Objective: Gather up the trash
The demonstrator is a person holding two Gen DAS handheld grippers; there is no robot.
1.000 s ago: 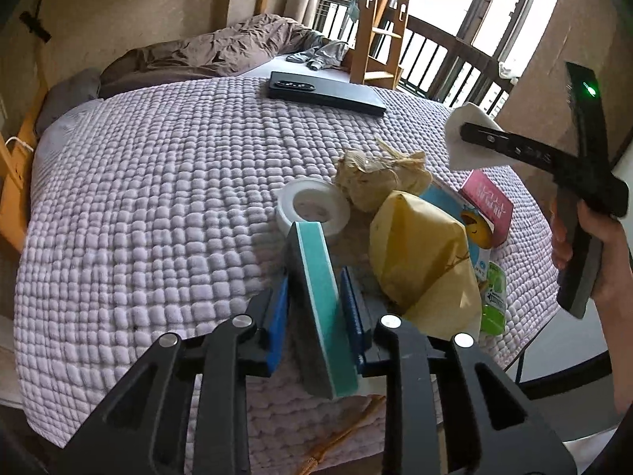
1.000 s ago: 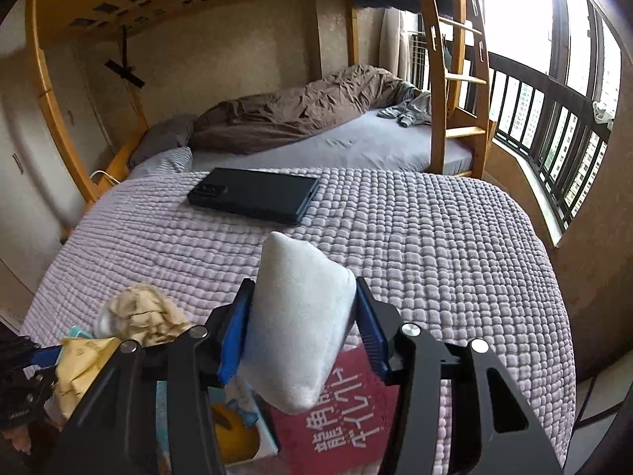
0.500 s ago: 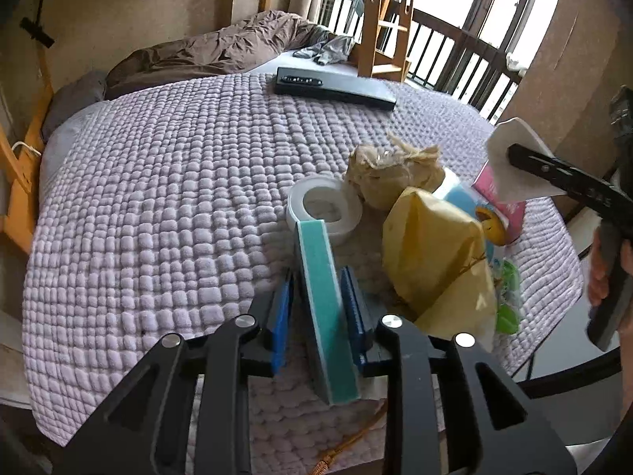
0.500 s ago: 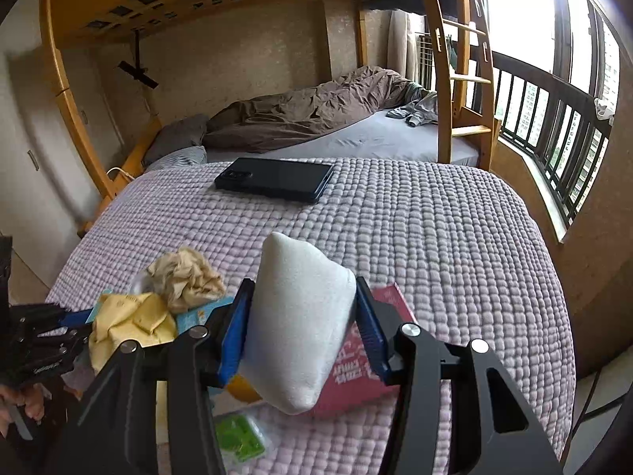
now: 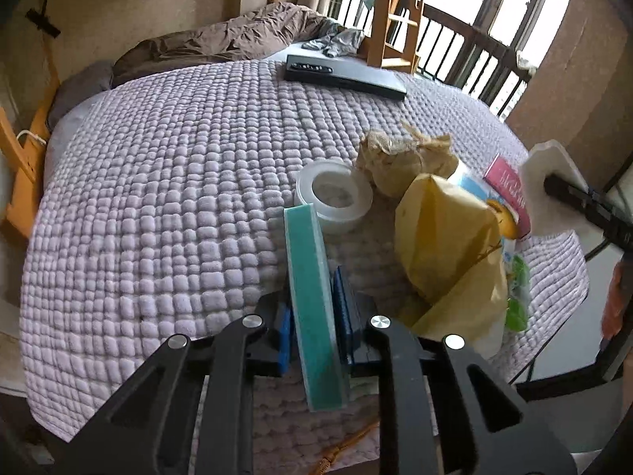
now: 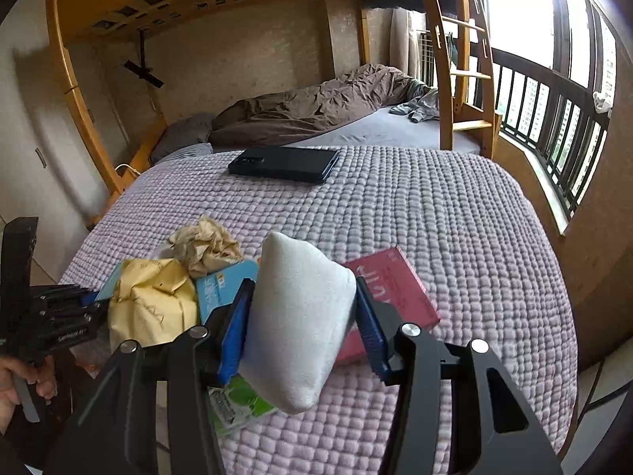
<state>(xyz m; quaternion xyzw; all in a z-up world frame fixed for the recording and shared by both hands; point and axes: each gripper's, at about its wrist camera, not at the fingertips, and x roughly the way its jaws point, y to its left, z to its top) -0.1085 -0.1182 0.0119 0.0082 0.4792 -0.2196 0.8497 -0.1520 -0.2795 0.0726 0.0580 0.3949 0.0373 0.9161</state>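
My left gripper (image 5: 312, 312) holds a thin teal slab (image 5: 308, 277) upright over the lilac quilted bed (image 5: 158, 198); its jaws are closing and both blue pads press on the slab. My right gripper (image 6: 300, 312) is shut on a white foam block (image 6: 300, 289) above the trash pile. The pile holds a yellow paper bag (image 5: 447, 245), crumpled brown paper (image 5: 403, 158), a white tape roll (image 5: 334, 198), a red box (image 6: 387, 289), a blue carton (image 6: 221, 285) and a green wrapper (image 6: 241, 403). In the left wrist view the right gripper (image 5: 569, 194) and its foam show at the right edge.
A flat black device (image 6: 285, 164) lies at the far side of the quilt. Behind it is a bunk bed with a brown duvet (image 6: 316, 107) and a wooden ladder (image 6: 467, 79). A railing and windows line the right side. The quilt's near edge drops off below the pile.
The right gripper with the foam has drawn back toward the bed's near edge, so the trash pile now lies under it. The left pads have closed in on the teal slab.
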